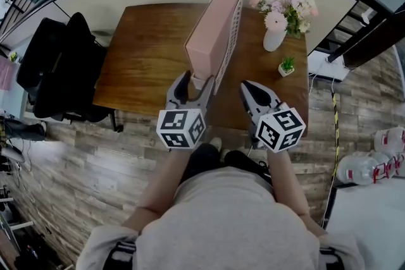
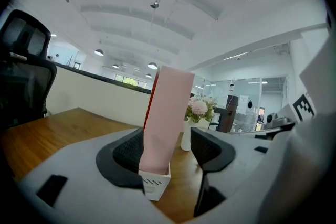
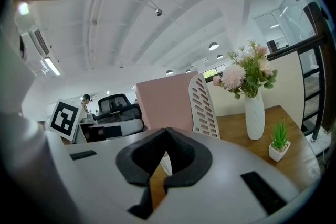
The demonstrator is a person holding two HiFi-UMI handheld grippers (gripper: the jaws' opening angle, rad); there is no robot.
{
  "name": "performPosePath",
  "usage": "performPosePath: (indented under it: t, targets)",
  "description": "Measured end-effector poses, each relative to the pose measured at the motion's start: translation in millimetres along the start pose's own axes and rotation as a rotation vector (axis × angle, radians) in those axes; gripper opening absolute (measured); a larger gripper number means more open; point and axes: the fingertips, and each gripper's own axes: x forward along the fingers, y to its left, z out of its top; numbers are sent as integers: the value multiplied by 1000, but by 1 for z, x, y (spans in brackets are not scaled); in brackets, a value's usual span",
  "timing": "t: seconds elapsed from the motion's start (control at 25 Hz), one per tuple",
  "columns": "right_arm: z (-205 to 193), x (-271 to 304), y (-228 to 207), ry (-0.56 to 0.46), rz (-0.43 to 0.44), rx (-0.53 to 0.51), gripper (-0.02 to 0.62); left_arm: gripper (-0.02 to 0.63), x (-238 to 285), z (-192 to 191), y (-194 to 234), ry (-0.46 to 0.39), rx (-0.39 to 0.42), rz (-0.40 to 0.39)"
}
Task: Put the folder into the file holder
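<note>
Brown wood-grain table [image 1: 145, 54] stands on plank flooring [image 1: 95, 155], with a black office chair [image 1: 60, 66] at its left. On the table the pink folder [image 1: 212, 28] stands upright inside the white slotted file holder [image 1: 234, 25]. A white vase [image 1: 275, 39] of pink flowers and a small potted plant [image 1: 286, 66] sit to the right. The left gripper [image 2: 168, 149] is open, its jaws either side of the folder's near edge with a gap at the right pad. The right gripper [image 3: 167, 136] is closed on nothing.

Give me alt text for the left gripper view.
A pink folder stands upright in a white holder between the left tool's open jaws, on a wooden table. Behind it are flowers.
</note>
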Motion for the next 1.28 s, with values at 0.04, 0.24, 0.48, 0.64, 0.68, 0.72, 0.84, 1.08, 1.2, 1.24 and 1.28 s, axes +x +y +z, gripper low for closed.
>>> performPosePath:
  t: [0.04, 0.24, 0.48, 0.64, 0.68, 0.72, 0.84, 1.08, 1.2, 1.24, 1.28]
  targets:
    - [-1, 0, 1, 1, 2, -1, 9, 272, -2, -1, -2, 0, -2, -2]
    - [-3, -1, 2, 9, 17, -2, 9, 168, -10, -2, -16, -1, 15, -22]
    - [-2, -3, 10, 5, 54, -15, 9, 81, -13, -10, -33, 14, 30, -64]
    - [-7, -4, 8, 23, 44, -46, 9, 34, -11, -13, -39, 21, 25, -80]
    - [-8, -4, 8, 27, 44, -50, 9, 29, -11, -15, -40, 25, 23, -82]
    - [-9, -5, 8, 30, 44, -51, 9, 25, -11, -17, -41, 32, 23, -83]
    - [-11, -7, 7, 36, 43, -49, 9, 14, -10, -23, -43, 56, 23, -91]
    - [-19, -11, 3, 55, 35, -47, 9, 14, -9, -29, -47, 69, 7, -118]
    - [-21, -12, 4, 60, 37, -47, 9, 13, -8, -30, -48, 83, 24, -119]
    - [-22, -12, 5, 61, 38, -48, 9, 13, -8, -31, -50, 92, 30, -123]
    - [-22, -12, 6, 63, 40, -48, 9, 12, -8, -33, -51, 100, 36, -127]
